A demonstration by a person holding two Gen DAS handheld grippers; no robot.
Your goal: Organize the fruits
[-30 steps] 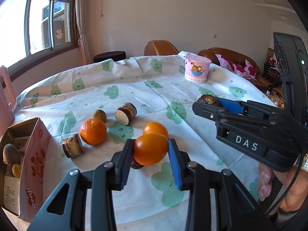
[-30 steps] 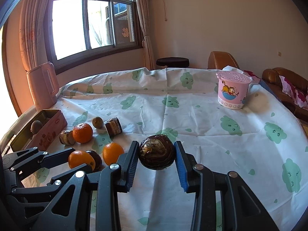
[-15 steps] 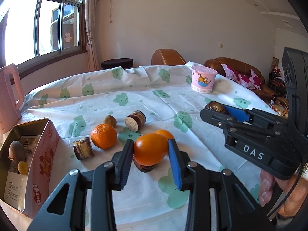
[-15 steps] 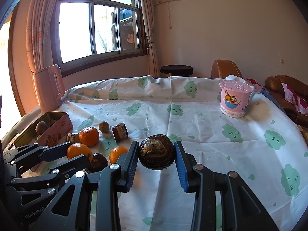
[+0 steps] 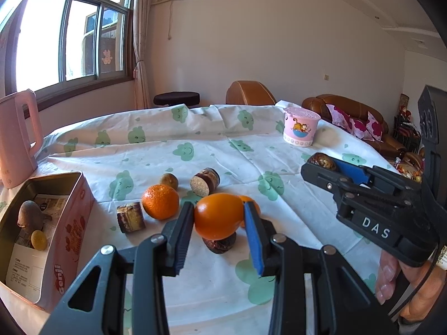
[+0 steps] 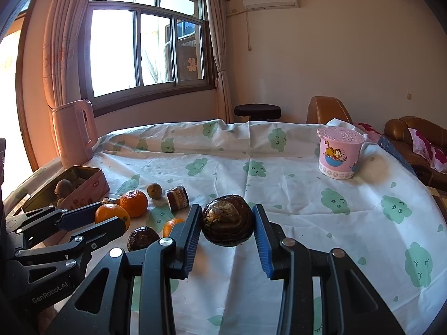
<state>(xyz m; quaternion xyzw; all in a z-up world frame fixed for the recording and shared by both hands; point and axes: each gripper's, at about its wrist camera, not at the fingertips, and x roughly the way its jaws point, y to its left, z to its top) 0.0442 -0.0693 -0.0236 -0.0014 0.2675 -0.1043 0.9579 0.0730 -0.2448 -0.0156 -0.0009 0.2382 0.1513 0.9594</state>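
Note:
My left gripper (image 5: 219, 219) is shut on an orange (image 5: 218, 215) and holds it above the table. My right gripper (image 6: 227, 224) is shut on a dark brown round fruit (image 6: 227, 220), also lifted; it shows at the right in the left wrist view (image 5: 321, 162). On the cloth lie another orange (image 5: 160, 201), a partly hidden orange (image 5: 250, 199), a dark fruit (image 5: 219, 244), a small brown fruit (image 5: 169, 181) and two cut brown pieces (image 5: 130, 217) (image 5: 204, 182). An open pink tin (image 5: 42, 234) at the left holds a brown fruit and a small yellow one.
A pink lidded cup (image 5: 301, 125) stands at the far right of the table. A pink kettle (image 5: 16, 136) stands at the far left behind the tin. The tablecloth (image 6: 293, 195) is white with green prints. Chairs and a sofa stand beyond the table.
Both grippers have risen with their fruits, so the table objects sit lower in both views. The holds have not changed.

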